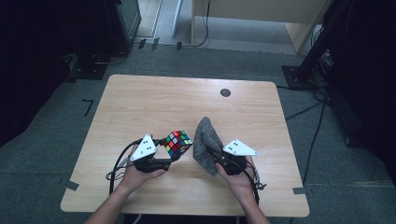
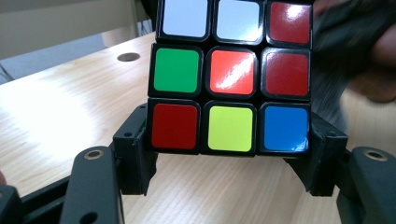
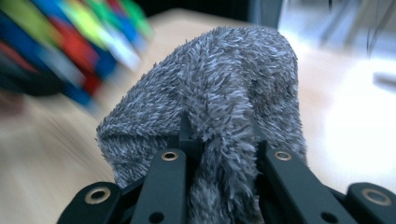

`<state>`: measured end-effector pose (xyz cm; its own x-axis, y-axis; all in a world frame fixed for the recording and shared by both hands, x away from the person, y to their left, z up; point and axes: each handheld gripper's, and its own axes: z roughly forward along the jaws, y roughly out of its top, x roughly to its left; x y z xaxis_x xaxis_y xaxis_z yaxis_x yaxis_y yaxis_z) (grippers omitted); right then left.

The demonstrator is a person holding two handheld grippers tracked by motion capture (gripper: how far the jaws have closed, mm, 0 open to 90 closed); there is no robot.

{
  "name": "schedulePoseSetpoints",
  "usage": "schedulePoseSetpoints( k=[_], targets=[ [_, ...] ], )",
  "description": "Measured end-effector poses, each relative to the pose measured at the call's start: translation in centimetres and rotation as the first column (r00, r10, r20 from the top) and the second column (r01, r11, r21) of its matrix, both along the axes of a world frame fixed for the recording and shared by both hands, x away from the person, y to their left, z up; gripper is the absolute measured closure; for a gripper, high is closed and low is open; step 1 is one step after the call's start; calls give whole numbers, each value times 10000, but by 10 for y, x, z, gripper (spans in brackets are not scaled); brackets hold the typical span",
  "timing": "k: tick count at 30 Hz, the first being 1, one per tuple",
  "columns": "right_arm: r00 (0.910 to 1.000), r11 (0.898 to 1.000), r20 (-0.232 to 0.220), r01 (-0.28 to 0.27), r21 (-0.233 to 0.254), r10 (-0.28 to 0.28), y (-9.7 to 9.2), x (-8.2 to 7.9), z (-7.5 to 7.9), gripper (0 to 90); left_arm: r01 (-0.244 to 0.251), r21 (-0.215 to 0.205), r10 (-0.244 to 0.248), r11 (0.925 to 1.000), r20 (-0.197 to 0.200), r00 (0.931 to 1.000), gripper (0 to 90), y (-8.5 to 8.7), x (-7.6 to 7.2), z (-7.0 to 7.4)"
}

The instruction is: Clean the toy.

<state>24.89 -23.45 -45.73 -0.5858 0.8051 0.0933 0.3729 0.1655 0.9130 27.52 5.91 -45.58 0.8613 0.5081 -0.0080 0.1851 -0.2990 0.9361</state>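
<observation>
1. Pale wood-grain tabletop [image 1: 140,102] with rounded corners, filling the middle of the high view; one small dark round disc [image 1: 225,92] near its upper right part.
2. Grey carpeted floor [image 1: 46,140] all around, with short strips of tape beside the tabletop's corners; dark stands and cables at the right edge of the frame, a light wooden panel along the top.
3. One colour cube [image 1: 178,143], just left of centre in the lower middle of the high view, raised off the tabletop.
4. Left hand-held gripper [image 1: 163,158] clamped on the colour cube [image 2: 231,77]: in the left gripper view, black jaws pressing its lower left and lower right edges; facing side showing white, red, green, orange, yellow and blue squares.
5. One grey fuzzy cloth [image 1: 205,142], just right of the cube in the high view, standing up in a peak.
6. Right hand-held gripper [image 1: 215,156] pinched tight on the grey fuzzy cloth [image 3: 219,102]: in the right gripper view, a fold of pile squeezed between the two jaws, the cube a blur at upper left.
7. Two hands, two grippers, one grey three-cornered plate on top of each.
</observation>
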Motion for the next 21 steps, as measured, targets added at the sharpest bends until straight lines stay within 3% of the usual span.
schedulePoseSetpoints(
  k=[2, 4, 7, 9, 15, 18, 19, 21],
  targets=[
    [9970, 9977, 732, -291, 614, 246, 1, -10, 17, 774, 194, 119, -195, 9997, 58, 9998, 336, -4, -2, -1],
    [9928, 9915, 1094, -612, 1147, 486, 3, -19, 31, 773, 487, 219, -488, 9986, 39, 9988, 336, -7, -4, -2],
    [9857, 9733, 1221, -1372, 1842, 1158, 9, -25, 40, 769, 860, 455, -867, 9953, 152, 9961, 337, -13, -8, -2],
    [9831, 9660, 1127, -1644, 1994, 1441, 14, -26, 40, 767, 959, 494, -971, 9942, 222, 9950, 337, -16, -10, -2],
    [9878, 9625, 812, -1483, 2270, 1331, 8, -22, 36, 764, 777, 635, -786, 9950, 116, 9968, 337, -17, -9, -2],
    [9799, 9609, 1283, -1778, 2121, 1530, 13, -29, 43, 760, 269, 1549, -277, 9876, 35, 9996, 337, -25, -9, -2],
    [9749, 9613, 1404, -1981, 1916, 1729, 18, -31, 45, 757, 92, 2063, -94, 9785, -1, 10000, 337, -30, -10, -2],
    [9630, 9598, 1336, -2508, 1264, 2340, 34, -35, 45, 749, 12, 2431, 27, 9700, -154, 9999, 337, -36, -11, -1]
  ],
)
